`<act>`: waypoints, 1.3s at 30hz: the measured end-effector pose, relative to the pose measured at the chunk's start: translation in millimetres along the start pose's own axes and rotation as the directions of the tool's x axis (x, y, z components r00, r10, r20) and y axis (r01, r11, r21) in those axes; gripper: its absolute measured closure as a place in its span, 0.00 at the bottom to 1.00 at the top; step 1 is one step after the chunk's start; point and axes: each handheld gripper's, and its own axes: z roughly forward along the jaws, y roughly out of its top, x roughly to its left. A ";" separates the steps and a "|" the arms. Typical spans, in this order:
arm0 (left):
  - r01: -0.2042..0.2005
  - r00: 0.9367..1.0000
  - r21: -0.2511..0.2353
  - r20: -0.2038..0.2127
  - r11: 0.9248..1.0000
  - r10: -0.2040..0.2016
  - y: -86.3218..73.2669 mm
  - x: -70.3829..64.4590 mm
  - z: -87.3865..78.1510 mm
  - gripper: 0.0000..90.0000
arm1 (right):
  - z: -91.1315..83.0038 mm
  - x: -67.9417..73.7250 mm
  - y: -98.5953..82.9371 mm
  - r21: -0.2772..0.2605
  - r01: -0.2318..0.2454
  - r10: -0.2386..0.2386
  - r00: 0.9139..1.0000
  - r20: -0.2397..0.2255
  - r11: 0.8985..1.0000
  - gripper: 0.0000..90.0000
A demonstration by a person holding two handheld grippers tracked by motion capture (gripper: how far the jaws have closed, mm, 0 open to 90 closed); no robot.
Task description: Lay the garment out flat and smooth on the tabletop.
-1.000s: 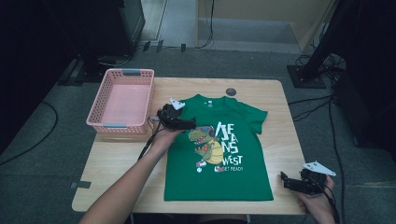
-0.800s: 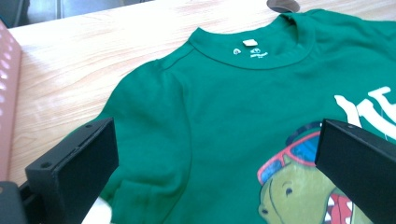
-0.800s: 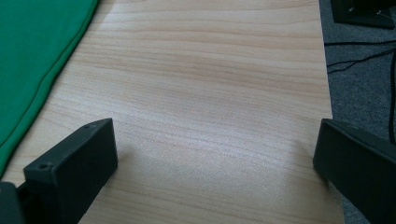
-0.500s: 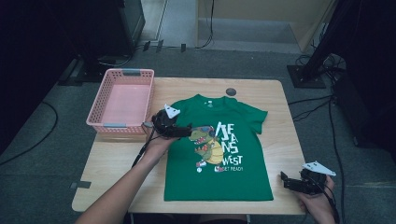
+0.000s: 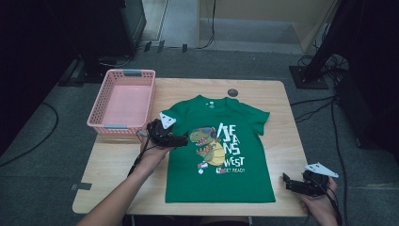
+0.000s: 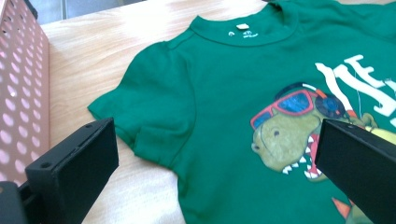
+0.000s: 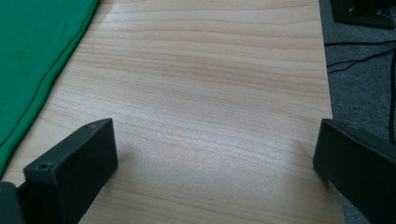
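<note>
Green dinosaur T-shirt [image 5: 220, 150] flat on wooden table [image 5: 282, 113]; pink basket [image 5: 123, 100] alongside. Left gripper [image 5: 181, 139] over its left sleeve [image 6: 149, 112], jaws wide. Right gripper [image 5: 294, 184] at table's near-right corner, jaws wide.

From the high view we look forward and down on the whole wooden table [image 5: 282, 122]. The left gripper view sits low and close, facing the green T-shirt [image 6: 224, 93] sleeve. The right gripper view skims the bare tabletop, sharing the shirt's edge at frame left.
</note>
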 end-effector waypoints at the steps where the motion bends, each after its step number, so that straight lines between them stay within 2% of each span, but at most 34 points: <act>1: 0.001 1.000 0.001 -0.001 1.000 -0.001 -1.8 0.0 -1.1 0.00 | 0.0 0.0 0.0 0.000 0.000 0.000 1.000 0.000 1.000 0.00; 16: 0.000 1.000 -0.009 -0.007 1.000 0.000 -24.3 6.3 -22.5 0.00 | 0.0 0.0 0.0 0.000 0.000 0.000 1.000 0.000 1.000 0.00; 30: 0.006 1.000 -0.005 -0.023 1.000 -0.006 -48.4 21.4 -43.2 0.00 | 0.0 0.0 0.0 0.000 0.000 0.000 1.000 0.000 1.000 0.00; 39: 0.036 0.999 -0.002 -0.018 0.999 -0.036 -61.2 30.8 -57.2 0.00 | 0.0 0.0 0.0 0.000 0.000 0.000 1.000 0.000 1.000 0.00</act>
